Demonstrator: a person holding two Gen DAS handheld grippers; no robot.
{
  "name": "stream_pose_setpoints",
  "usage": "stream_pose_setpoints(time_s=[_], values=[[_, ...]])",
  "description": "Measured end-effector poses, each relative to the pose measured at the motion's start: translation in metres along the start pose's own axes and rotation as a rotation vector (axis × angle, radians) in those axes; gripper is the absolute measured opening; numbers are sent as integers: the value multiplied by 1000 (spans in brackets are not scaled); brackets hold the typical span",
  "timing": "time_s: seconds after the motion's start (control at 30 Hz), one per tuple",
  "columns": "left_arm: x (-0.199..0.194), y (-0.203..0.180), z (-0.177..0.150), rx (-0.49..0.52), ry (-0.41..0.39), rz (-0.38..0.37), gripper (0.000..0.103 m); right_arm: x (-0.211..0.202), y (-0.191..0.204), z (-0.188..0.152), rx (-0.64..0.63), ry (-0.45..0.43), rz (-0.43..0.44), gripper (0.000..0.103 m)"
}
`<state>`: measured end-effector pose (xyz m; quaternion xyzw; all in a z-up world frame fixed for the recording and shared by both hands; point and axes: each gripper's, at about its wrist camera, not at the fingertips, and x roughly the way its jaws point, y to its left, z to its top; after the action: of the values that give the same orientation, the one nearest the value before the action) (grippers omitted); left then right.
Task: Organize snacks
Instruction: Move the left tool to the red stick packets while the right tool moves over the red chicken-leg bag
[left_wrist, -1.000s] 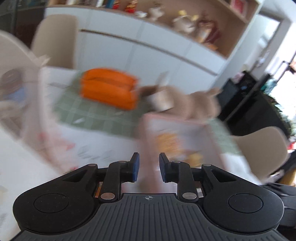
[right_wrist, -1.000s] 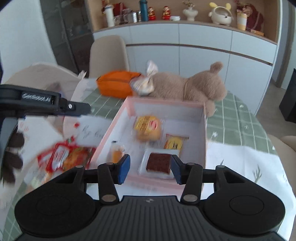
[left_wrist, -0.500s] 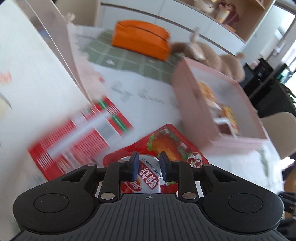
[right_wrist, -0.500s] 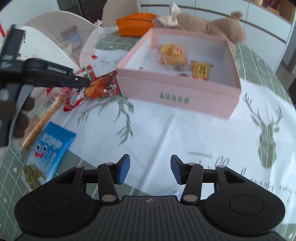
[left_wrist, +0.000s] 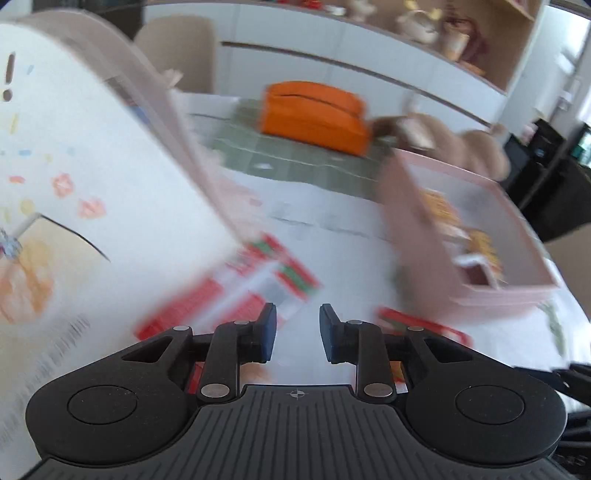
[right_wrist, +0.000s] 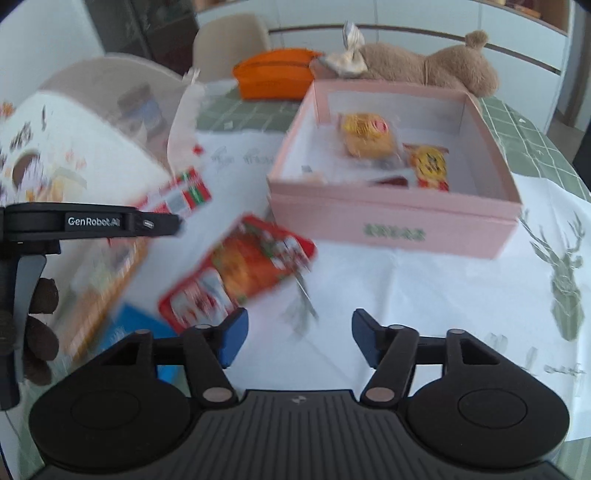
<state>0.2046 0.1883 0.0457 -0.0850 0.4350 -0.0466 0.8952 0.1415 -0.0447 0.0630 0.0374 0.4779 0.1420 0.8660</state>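
Note:
A pink box (right_wrist: 391, 218) holds a yellow-orange packet (right_wrist: 365, 136) and a yellow-red packet (right_wrist: 430, 166). A red snack packet (right_wrist: 240, 273) lies on the cloth, just ahead and left of my right gripper (right_wrist: 298, 339), whose jaws are opening with nothing between them. My left gripper (left_wrist: 295, 332) hovers with its pads slightly apart over bare cloth. A red striped packet (left_wrist: 236, 295) lies ahead on its left, the red packet (left_wrist: 424, 325) under its right finger, and the pink box (left_wrist: 417, 229) to its right. From the right wrist view, the left gripper (right_wrist: 177, 225) shows side-on.
A tall white curved package (left_wrist: 92, 166) stands at left. An orange pouch (right_wrist: 273, 74) and a plush bear (right_wrist: 424, 66) lie behind the box. A blue packet (right_wrist: 125, 332) and a long orange packet (right_wrist: 103, 284) lie at front left, near a gloved hand (right_wrist: 40, 325).
The right gripper's jaws have spread wider, and it has moved left and lower toward the red packet. The left gripper has moved off the red packet toward the striped one.

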Motion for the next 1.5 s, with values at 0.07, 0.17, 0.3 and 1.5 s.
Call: stream_pose_setpoints(time_s=[0.07, 0.17, 0.3, 1.5], values=[[13, 13, 7, 9, 9, 4, 29, 11, 10, 9, 38, -14, 0, 66], [29, 23, 13, 50, 21, 12, 29, 32, 25, 21, 93, -5, -2, 66], [41, 21, 23, 85, 21, -6, 29, 60, 52, 31, 84, 9, -38, 67], [-14, 3, -56, -31, 188, -226, 27, -11, -7, -46, -19, 125, -191, 68]])
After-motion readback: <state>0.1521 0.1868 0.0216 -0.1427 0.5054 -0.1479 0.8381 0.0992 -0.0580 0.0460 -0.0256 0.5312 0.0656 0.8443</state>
